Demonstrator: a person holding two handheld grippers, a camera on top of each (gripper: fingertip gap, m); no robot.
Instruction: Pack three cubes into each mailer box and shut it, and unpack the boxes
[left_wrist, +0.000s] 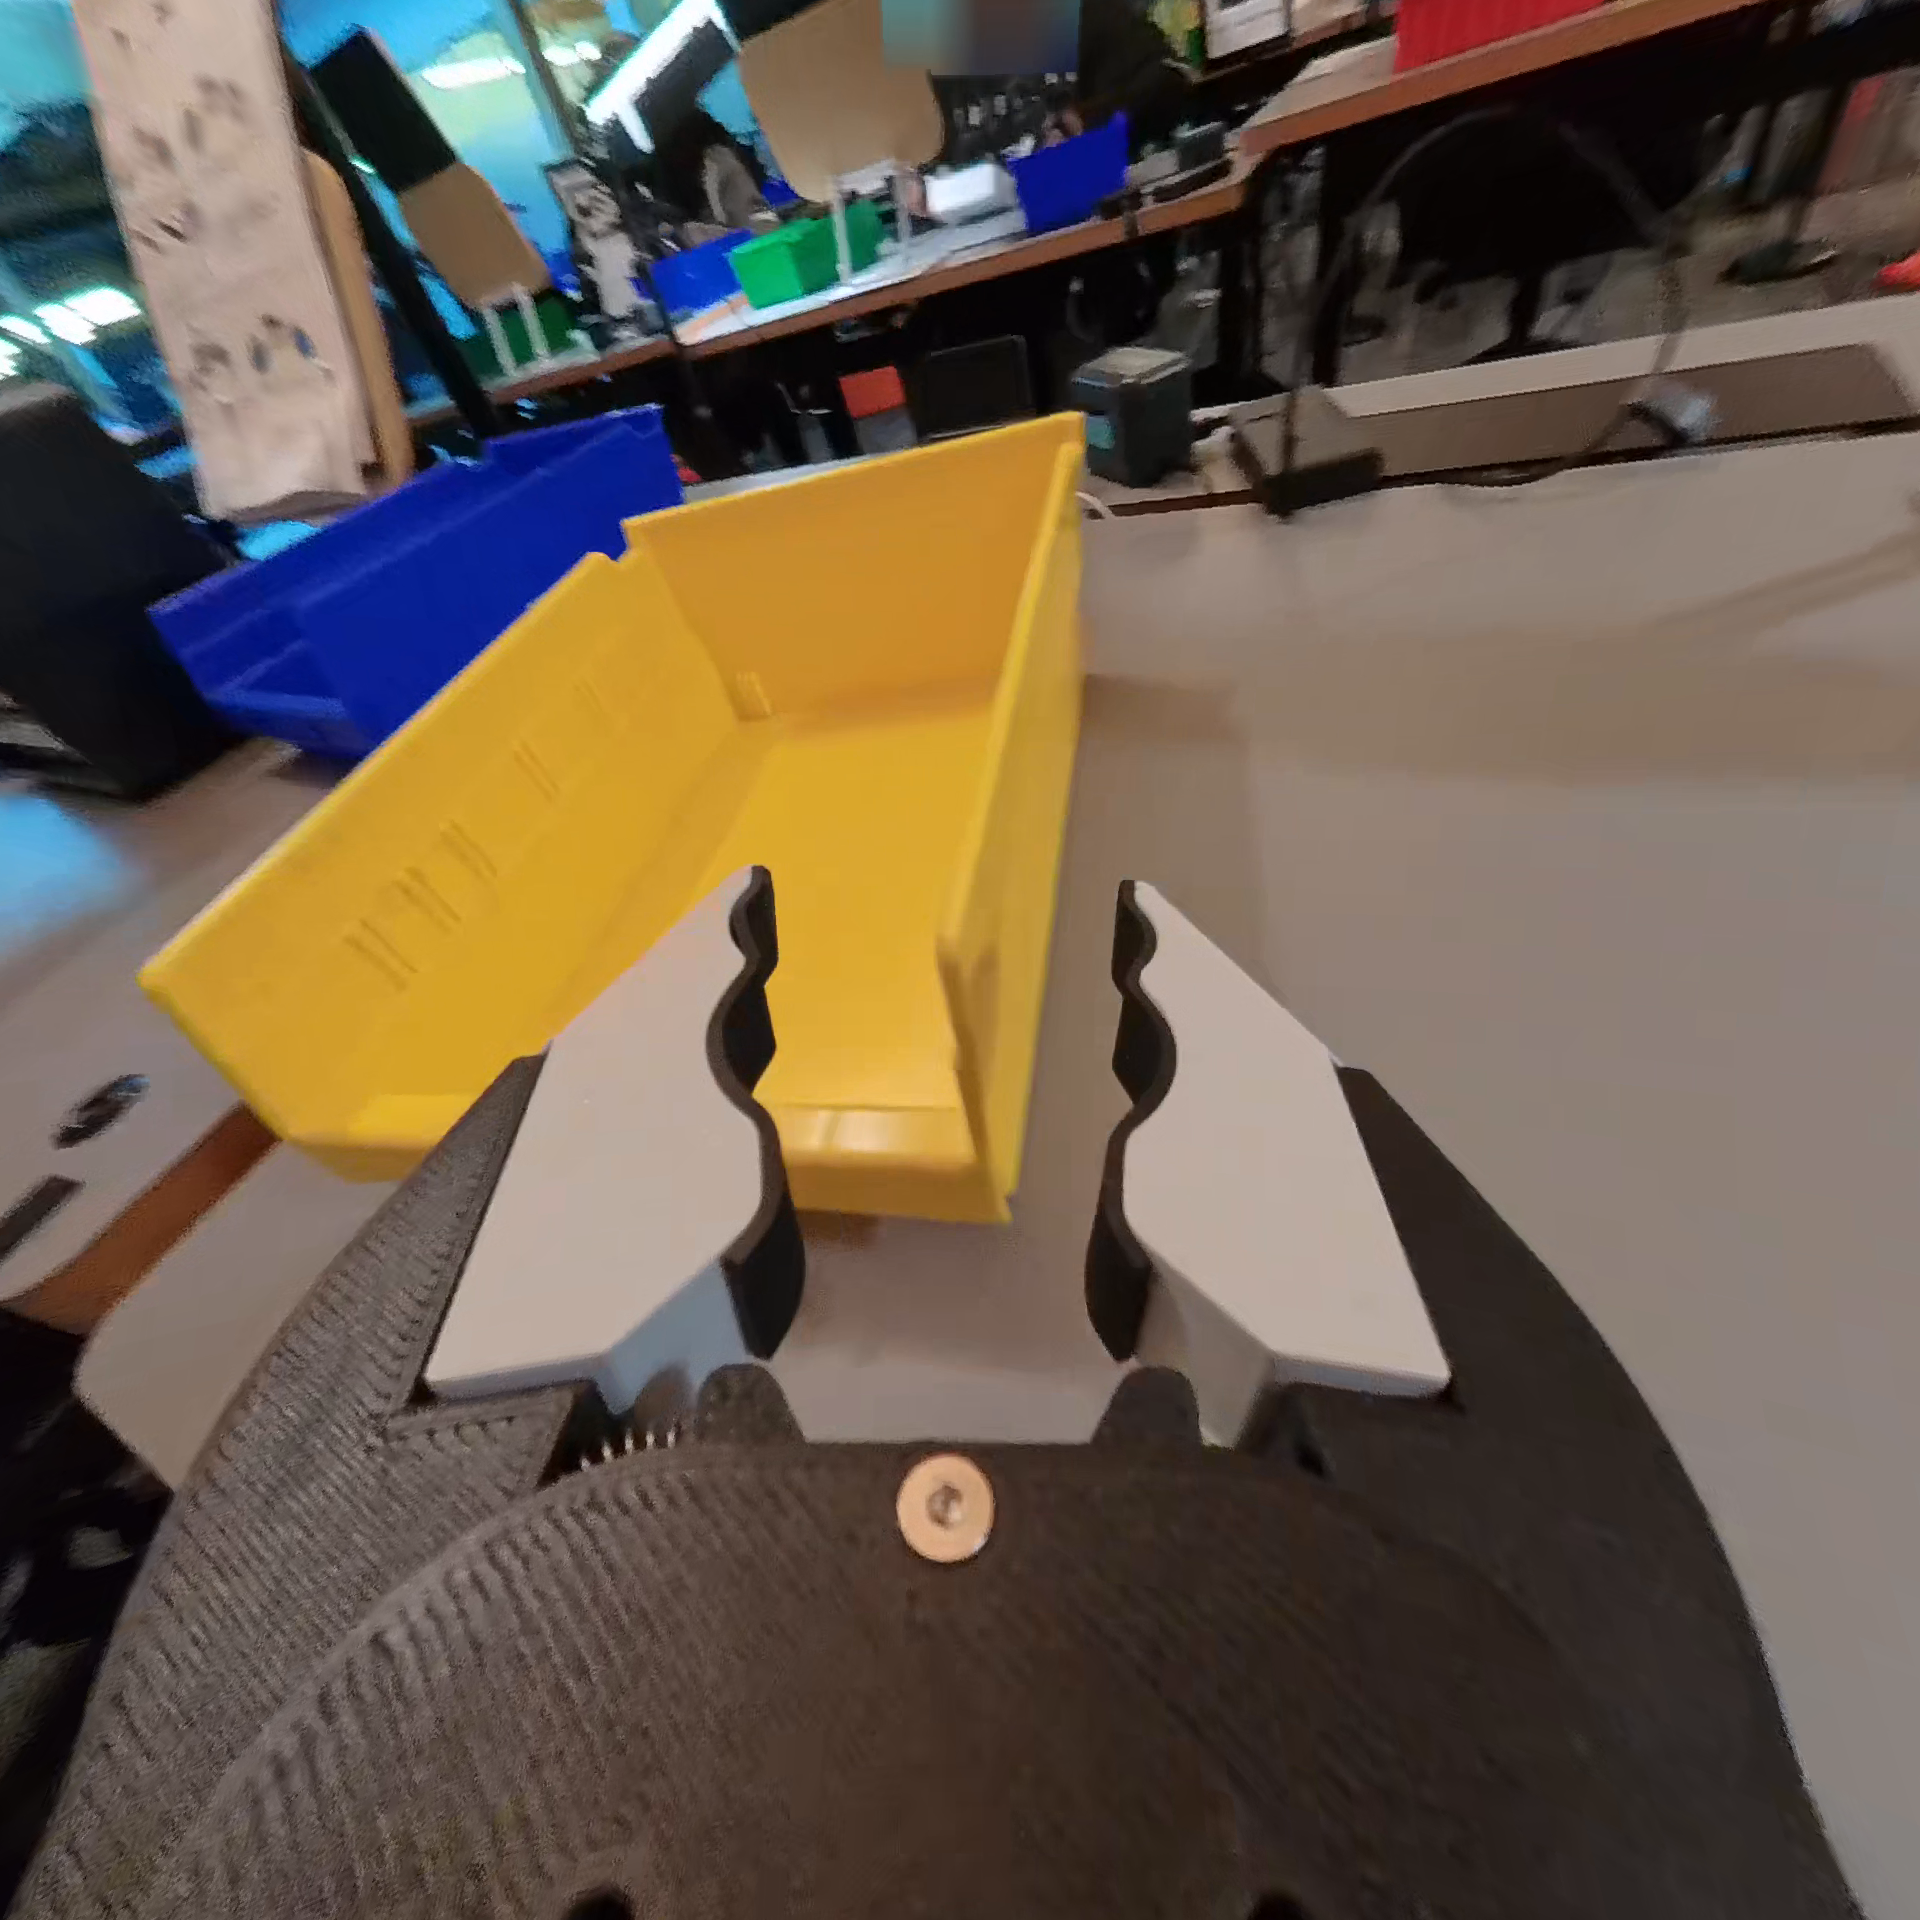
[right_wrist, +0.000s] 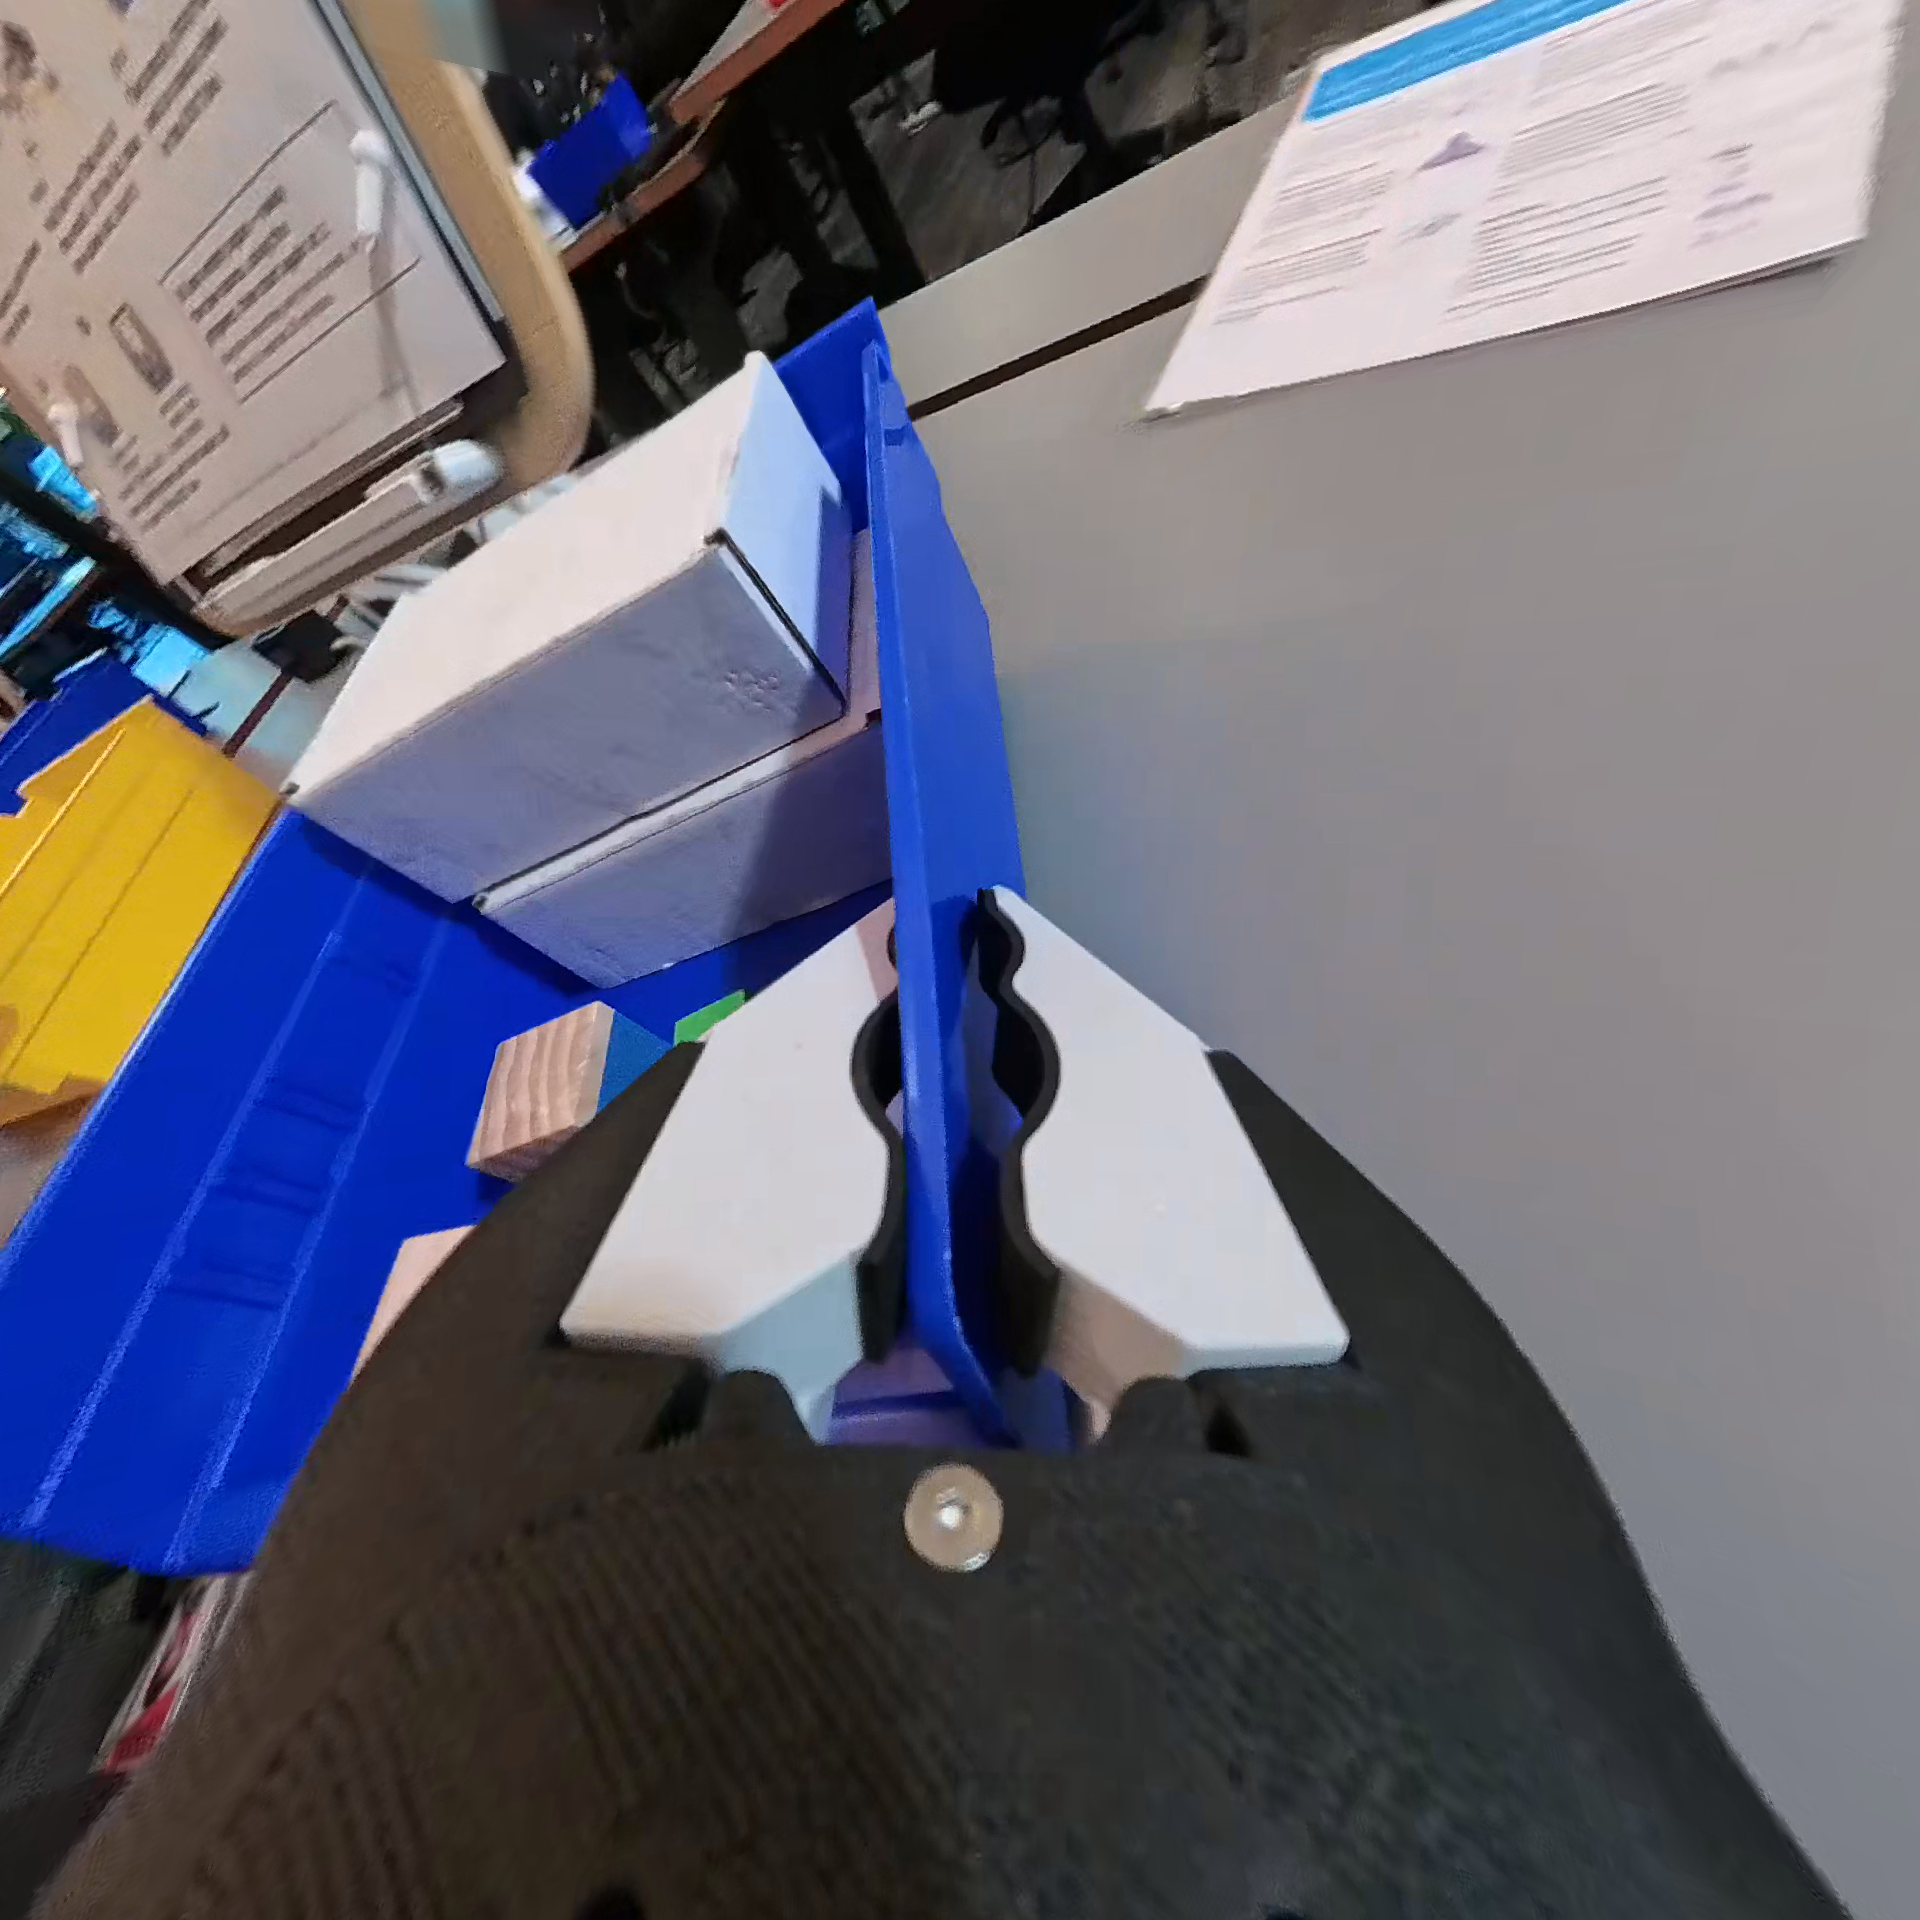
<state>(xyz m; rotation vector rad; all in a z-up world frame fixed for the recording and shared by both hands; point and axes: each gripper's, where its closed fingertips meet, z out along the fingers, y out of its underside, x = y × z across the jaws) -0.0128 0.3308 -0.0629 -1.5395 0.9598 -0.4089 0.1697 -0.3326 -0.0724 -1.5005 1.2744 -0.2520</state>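
Right claw (right_wrist: 940, 997) is clamping the side wall of the blue bin (right_wrist: 935, 727), where two closed white mailer boxes (right_wrist: 582, 665) are sitting stacked, with what look like wooden cubes (right_wrist: 540, 1091) lying nearer. Left claw (left_wrist: 945, 904) is hanging open and empty over the yellow bin (left_wrist: 644, 821) on the grey desk (left_wrist: 1507, 831).

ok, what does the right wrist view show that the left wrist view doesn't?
Right wrist only: the right gripper shut on the blue bin's side wall, two stacked white mailer boxes inside it, a wooden cube near them, and a printed sheet on the table.
Left wrist only: the left gripper, open and holding nothing.
Both: the yellow bin, seen empty from the left wrist.
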